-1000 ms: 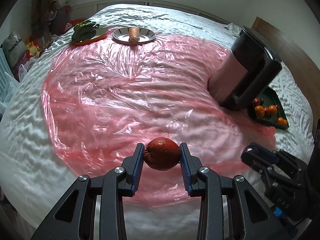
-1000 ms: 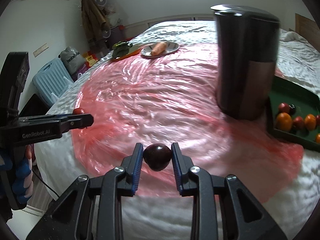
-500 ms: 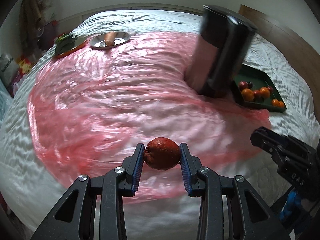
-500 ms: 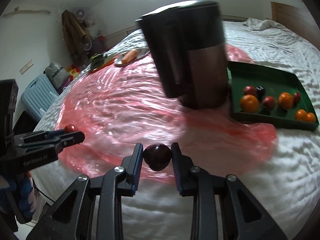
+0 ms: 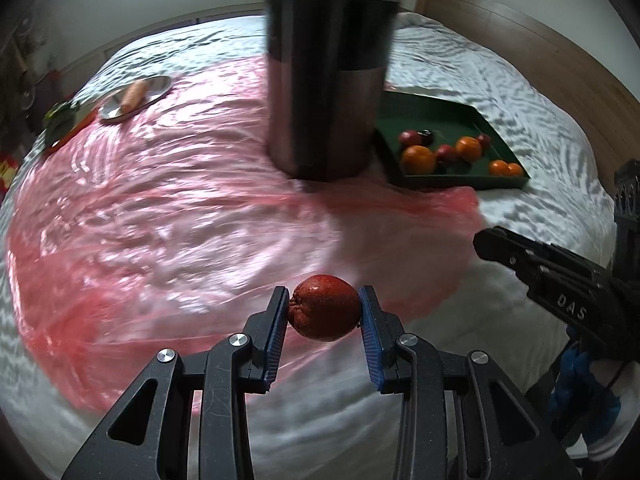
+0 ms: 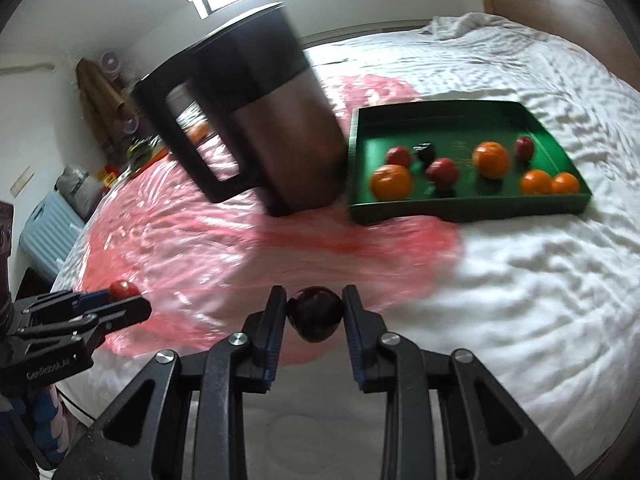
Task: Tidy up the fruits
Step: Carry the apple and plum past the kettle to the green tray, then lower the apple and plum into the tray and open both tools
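While its puckered stem end faces the left pad and its slightly longer axis runs across the frame from pad to pad, the rough-skinned red round fruit (image 5: 325,307) sits low in the centre of the left wrist view, raised above the bedding. The left gripper (image 5: 324,312) is closed down to the fruit's width, both blue ribbed pads pressed against its sides.

Low in the centre of the right wrist view, the smooth dark maroon plum-like fruit (image 6: 316,313) narrows toward the bottom of the frame, so its long axis runs roughly up and down the picture. The right gripper (image 6: 315,316) is clamped on it in the same narrow way, pads touching both flanks.

Beyond both fruits spreads a crinkled pink plastic sheet (image 5: 168,216) over a white quilted bed cover (image 6: 520,288). A tall dark cylindrical jug with a black handle (image 6: 256,120) stands on the sheet, upper centre. Just beside it, upper right, lies a green rectangular tray (image 6: 464,204) holding oranges and small red and dark fruits. At the upper left of the left wrist view, a round metal plate (image 5: 160,86) carries an orange carrot (image 5: 134,95).
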{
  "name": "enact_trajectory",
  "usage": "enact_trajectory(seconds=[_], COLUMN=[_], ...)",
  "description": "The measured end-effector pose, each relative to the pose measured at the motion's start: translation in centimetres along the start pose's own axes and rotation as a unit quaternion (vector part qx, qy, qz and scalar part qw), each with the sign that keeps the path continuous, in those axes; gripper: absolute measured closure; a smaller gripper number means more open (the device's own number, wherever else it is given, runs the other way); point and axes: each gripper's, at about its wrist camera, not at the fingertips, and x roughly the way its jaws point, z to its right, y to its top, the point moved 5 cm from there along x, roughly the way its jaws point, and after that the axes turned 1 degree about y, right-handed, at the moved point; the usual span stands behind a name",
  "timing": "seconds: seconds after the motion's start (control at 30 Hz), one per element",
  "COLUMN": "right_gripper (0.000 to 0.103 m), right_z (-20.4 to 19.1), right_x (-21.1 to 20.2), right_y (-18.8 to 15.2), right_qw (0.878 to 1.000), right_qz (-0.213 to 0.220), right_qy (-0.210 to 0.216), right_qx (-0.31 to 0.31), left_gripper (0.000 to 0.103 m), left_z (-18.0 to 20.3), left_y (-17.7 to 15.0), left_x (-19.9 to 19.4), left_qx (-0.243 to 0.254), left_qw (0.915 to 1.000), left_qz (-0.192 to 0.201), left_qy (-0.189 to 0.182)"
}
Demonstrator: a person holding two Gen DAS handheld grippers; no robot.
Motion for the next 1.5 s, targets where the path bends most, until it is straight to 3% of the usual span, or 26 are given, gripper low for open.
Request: enact_trajectory(seconds=[0.43, 0.7, 0.97, 1.2, 1.5], right_gripper=[0.059, 0.059, 0.059, 0.059, 0.059], right_z=[8.6, 12.8, 17.1, 20.4, 23.7], right_x=[-2.1, -2.2, -0.7, 1.5, 4.7], right_y=[2.4, 5.1, 8.5, 10.8, 12.2], right_qw=[0.998, 0.996, 0.994, 0.993, 0.992], right_qz=[0.028, 0.041, 0.051, 0.051, 0.038], right_qy=[-0.038, -0.053, -0.065, -0.078, -0.102], right_qx=[0.049, 0.062, 0.073, 0.075, 0.066], left_gripper=[0.072, 0.072, 0.072, 0.072, 0.072], left_z=[7.0, 11.0, 14.4, 17.2, 21.0], left_y=[2.4, 5.5, 9.7, 13.2, 15.0], left_x=[1.4, 3.6, 7.4, 11.3, 15.2], left_qx=[0.053, 0.076, 0.082, 0.091, 0.13], left_qw=[0.9979, 0.9953, 0.9932, 0.9929, 0.989], left_qz=[-0.006, -0.011, -0.016, -0.009, -0.006], left_qy=[-0.036, -0.058, -0.081, -0.076, -0.071])
